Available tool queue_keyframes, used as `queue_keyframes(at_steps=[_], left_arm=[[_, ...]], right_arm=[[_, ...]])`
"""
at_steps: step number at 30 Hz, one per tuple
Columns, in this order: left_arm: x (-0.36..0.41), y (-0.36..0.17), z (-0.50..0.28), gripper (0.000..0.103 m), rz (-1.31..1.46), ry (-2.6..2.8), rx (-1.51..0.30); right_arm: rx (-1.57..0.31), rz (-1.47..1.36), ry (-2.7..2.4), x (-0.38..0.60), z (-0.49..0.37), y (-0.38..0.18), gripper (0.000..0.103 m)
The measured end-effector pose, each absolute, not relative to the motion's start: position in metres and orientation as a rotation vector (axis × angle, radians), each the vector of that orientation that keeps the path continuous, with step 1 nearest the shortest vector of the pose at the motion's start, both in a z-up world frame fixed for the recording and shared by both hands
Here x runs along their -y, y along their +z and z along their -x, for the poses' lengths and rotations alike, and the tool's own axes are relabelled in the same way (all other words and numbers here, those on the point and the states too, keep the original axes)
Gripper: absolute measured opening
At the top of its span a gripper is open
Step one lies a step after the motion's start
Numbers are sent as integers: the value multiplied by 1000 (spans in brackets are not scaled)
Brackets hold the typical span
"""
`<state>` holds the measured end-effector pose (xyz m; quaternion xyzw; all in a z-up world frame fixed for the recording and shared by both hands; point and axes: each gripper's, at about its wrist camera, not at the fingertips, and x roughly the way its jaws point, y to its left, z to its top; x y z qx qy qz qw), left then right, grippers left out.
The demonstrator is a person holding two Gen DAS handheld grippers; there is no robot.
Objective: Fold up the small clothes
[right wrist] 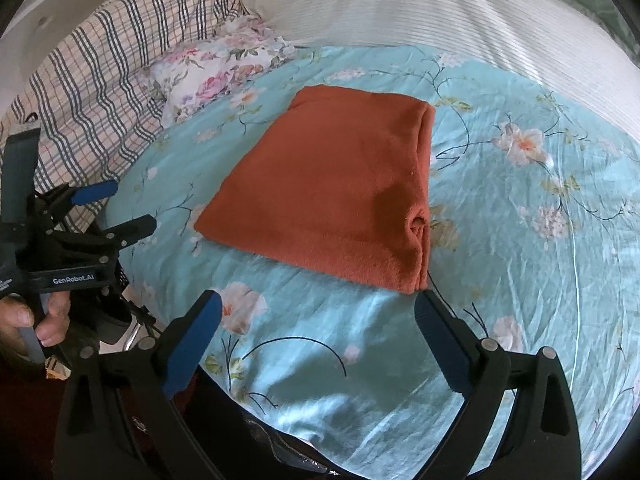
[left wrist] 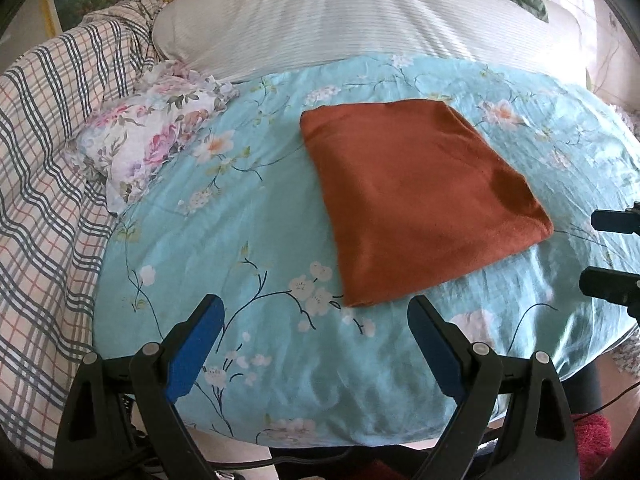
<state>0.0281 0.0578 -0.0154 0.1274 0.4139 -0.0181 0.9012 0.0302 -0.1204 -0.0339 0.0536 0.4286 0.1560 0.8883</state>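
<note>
A rust-orange garment (left wrist: pixel 416 200) lies folded into a flat rectangle on the light-blue floral sheet (left wrist: pixel 240 248). It also shows in the right wrist view (right wrist: pixel 336 188), its folded edges stacked along its right side. My left gripper (left wrist: pixel 316 312) is open and empty, just short of the garment's near corner. My right gripper (right wrist: pixel 318 308) is open and empty, just short of the garment's near edge. In the right wrist view the left gripper (right wrist: pixel 132 208) is at the far left, held by a hand. In the left wrist view the right gripper's fingertips (left wrist: pixel 612 220) enter at the right edge.
A crumpled floral cloth (left wrist: pixel 152 136) lies left of the garment. A plaid blanket (left wrist: pixel 52 176) is heaped along the left. A white striped pillow (left wrist: pixel 360 20) lies behind the blue sheet. The sheet's near edge (left wrist: pixel 320 436) drops off below the grippers.
</note>
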Motion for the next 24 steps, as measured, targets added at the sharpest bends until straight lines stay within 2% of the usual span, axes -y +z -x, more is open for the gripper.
queue_keyframes(at_steps=[24], left_arm=[[-71,-10,-45,94,-202,-44,-862]], right_arm=[[-867,-74,362,111,-54,-22,97]])
